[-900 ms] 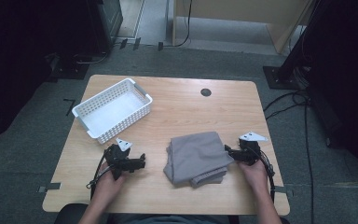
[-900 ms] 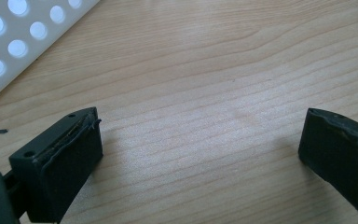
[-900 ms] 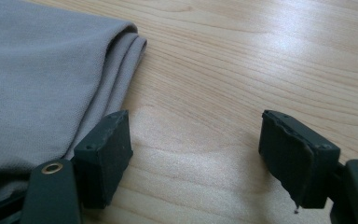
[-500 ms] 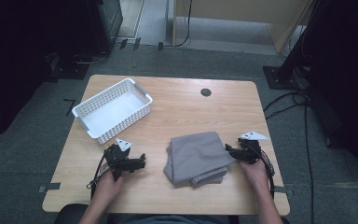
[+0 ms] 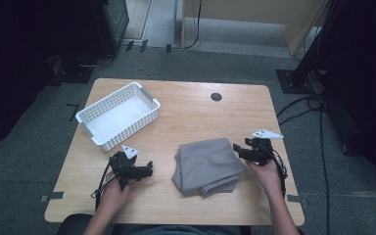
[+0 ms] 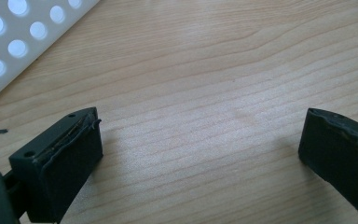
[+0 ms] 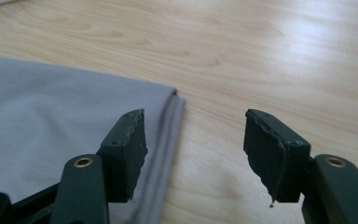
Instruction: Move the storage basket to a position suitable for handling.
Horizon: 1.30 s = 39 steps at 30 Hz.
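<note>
A folded grey cloth [image 5: 208,162] lies on the wooden table [image 5: 200,117], front of centre. My right gripper [image 5: 237,150] stands open at the cloth's right edge, low over the table. In the right gripper view one jaw of that gripper [image 7: 195,127] hangs over the cloth's [image 7: 51,107] folded edge and the other over bare wood, with nothing pinched. My left gripper [image 5: 148,170] rests to the left of the cloth, apart from it and pointing toward it. It [image 6: 200,128] is wide open, with bare wood between the jaws.
A white perforated basket [image 5: 127,133] stands at the back left, and its wall [image 6: 18,42] shows close by in the left gripper view. A dark round grommet [image 5: 216,96] sits near the table's far edge. Cables and stand bases lie on the floor around the table.
</note>
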Available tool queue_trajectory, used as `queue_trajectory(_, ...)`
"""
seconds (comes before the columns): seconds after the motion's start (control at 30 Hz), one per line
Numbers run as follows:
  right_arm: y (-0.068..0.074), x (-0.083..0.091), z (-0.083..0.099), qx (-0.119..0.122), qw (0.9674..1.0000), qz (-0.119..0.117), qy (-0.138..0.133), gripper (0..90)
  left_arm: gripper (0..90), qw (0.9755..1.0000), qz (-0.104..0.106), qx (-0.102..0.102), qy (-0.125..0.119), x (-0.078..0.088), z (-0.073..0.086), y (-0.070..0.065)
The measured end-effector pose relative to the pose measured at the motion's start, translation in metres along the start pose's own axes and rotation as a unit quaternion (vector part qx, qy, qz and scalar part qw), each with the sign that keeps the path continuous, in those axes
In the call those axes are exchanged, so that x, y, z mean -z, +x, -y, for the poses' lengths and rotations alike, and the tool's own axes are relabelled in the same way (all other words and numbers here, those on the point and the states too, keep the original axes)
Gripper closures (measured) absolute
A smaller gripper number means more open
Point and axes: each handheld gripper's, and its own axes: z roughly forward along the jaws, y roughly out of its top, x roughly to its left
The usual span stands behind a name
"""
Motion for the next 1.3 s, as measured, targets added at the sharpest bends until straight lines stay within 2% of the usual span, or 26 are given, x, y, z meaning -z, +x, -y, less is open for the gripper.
queue_trajectory(0.13,0.014,-0.003,-0.022,0.016,0.9997,-0.018,0.008,39.3,0.0,1.0,0.0,0.0,0.0,0.0,0.0,0.0)
queue_trajectory(0.3,0.026,-0.008,-0.037,0.028,0.999,-0.033,0.01,39.7,0.0,1.0,0.0,0.0,0.0,0.0,0.0,0.0)
queue_trajectory(0.37,0.038,-0.014,-0.05,0.045,0.9981,-0.038,0.015,39.8,0.0,1.0,0.0,0.0,0.0,0.0,0.0,0.0)
queue_trajectory(0.4,0.038,-0.014,-0.05,0.045,0.9981,-0.038,0.015,39.8,0.0,1.0,0.0,0.0,0.0,0.0,0.0,0.0)
queue_trajectory(0.43,0.046,-0.019,-0.058,0.057,0.9973,-0.043,0.017,39.9,0.0,1.0,0.0,0.0,0.001,0.0,0.0,0.0)
queue_trajectory(0.67,0.064,-0.034,-0.076,0.078,0.9949,-0.061,0.021,40.4,0.0,1.0,0.0,0.0,0.001,0.0,0.0,0.0)
queue_trajectory(0.77,0.078,-0.048,-0.09,0.086,0.9932,-0.074,0.026,40.9,0.0,1.0,0.0,0.0,0.001,0.0,0.0,0.0)
queue_trajectory(0.83,0.08,-0.051,-0.092,0.087,0.9929,-0.077,0.027,41.3,0.0,1.0,0.0,0.0,0.001,0.0,0.0,0.0)
queue_trajectory(1.0,0.096,-0.077,-0.106,0.092,0.9909,-0.093,0.033,42.5,0.0,1.0,0.0,0.0,0.001,0.0,0.0,0.0)
queue_trajectory(1.3,0.117,-0.105,-0.125,0.108,0.9888,-0.101,0.022,44.7,0.0,1.0,0.004,-0.002,-0.001,0.001,0.001,-0.002)
